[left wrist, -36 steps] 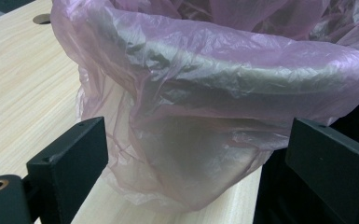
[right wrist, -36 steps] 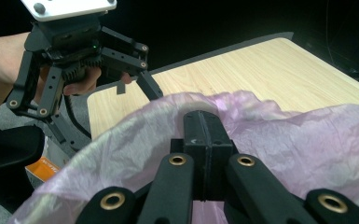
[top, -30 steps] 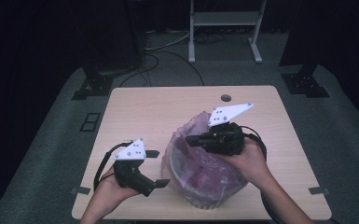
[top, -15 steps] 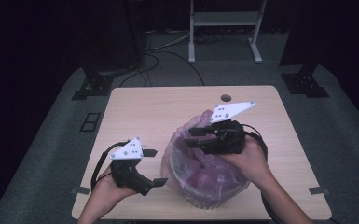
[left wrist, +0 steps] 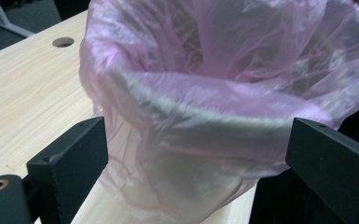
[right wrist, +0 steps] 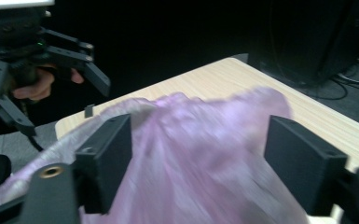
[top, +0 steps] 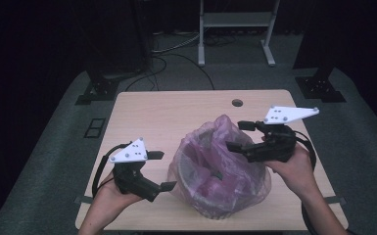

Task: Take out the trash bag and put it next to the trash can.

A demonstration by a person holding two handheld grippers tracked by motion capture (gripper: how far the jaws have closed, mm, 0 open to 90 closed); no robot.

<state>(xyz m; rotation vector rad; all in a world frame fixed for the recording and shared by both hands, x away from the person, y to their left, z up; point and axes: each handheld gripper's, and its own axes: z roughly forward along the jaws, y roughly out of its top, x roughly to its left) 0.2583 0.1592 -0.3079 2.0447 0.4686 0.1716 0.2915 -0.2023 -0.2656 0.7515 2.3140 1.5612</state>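
Standing near the front edge of the light wooden table [top: 147, 112], a round bin [top: 196, 183] lined with a thin pink plastic bag [top: 225, 161] takes up the middle-front of the top, the bag's loose film bulging out past the bin's rim on every side and rising to a crumpled peak at the back. The left gripper [top: 160, 170] is held just beside the bag's left flank, its jaws spread wide and gripping nothing; in the left gripper view the bag [left wrist: 205, 116] swells up between and beyond the two black jaws, and the film does not seem to be pinched by either. The right gripper [top: 240, 135] hangs over the bag's upper right edge, jaws likewise parted and empty, with the film [right wrist: 200, 154] spreading below and between them in the right gripper view, blurred there. That same view shows the left gripper [right wrist: 51, 79] farther off across the bag, a hand wrapped round its handle. Bare tabletop lies open behind the bag as far as the far edge, where a small round cable hole [top: 236, 103] sits, and a broad clear strip runs along the table's left side. The bag's base comes close to the front edge, leaving little margin there. Beyond the table, dark floor carries cables [top: 176, 54] and the feet of a white metal stand [top: 235, 29].
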